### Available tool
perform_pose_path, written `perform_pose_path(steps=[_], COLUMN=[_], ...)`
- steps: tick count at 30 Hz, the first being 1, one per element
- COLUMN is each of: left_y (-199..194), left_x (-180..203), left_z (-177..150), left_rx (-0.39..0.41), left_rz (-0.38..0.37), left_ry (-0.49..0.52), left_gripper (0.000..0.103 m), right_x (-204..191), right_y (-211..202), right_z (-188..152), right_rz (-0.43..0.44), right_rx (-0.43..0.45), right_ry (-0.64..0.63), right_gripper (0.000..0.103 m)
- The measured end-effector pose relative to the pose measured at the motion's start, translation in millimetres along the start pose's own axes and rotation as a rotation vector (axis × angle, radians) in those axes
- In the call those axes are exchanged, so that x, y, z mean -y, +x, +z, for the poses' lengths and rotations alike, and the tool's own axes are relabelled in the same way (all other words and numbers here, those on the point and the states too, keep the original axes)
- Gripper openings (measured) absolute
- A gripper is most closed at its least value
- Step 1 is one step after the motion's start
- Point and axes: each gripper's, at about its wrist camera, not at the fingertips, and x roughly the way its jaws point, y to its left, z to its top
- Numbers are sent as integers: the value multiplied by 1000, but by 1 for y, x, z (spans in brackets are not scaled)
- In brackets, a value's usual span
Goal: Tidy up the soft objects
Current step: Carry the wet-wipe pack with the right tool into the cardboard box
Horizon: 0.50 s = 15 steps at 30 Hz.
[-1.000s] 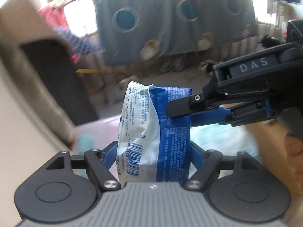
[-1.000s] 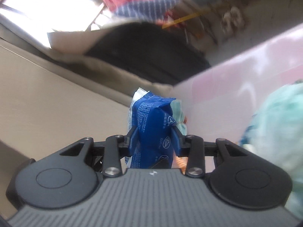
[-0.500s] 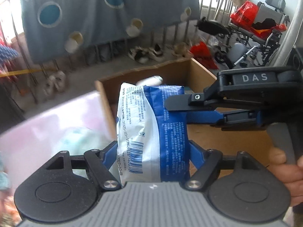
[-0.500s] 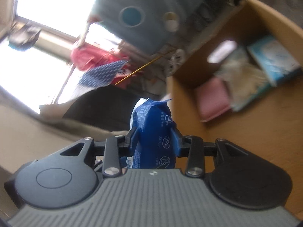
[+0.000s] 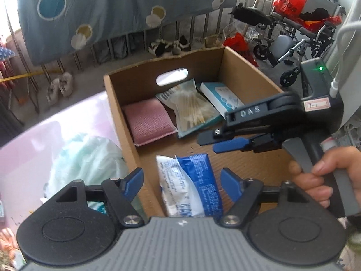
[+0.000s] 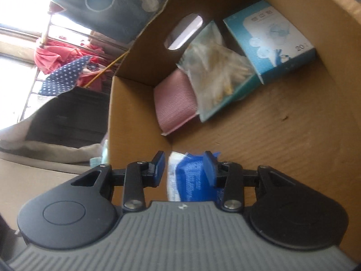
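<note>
Since a moment ago, your blue packet is lying inside the cardboard box, both grippers standing open around it; the pale green cloth is waiting outside.

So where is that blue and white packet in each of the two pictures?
Left wrist view: the blue and white packet lies low in the middle, on the floor of the cardboard box, between the open blue fingers.
Right wrist view: the packet sits low in the middle, in the box's near corner.
Shared landmark: the pink sponge, at the far end beneath the box's handle hole in both.
</note>
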Motion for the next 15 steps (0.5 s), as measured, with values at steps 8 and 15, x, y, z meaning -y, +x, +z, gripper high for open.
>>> perform_pose_path(steps=[8, 15], left_y=[-51, -81], left_x=[-33, -82], left_z=[-24, -74], left_rx=[78, 94], left_rz=[33, 114], left_ry=[-7, -79], left_gripper=[80, 80], right_x=[-12, -17], right_y=[-4, 36], right_z=[-21, -42], right_rz=[-108, -186], right_rx=[-112, -244], right_ry=[-84, -130], right_gripper=[54, 49])
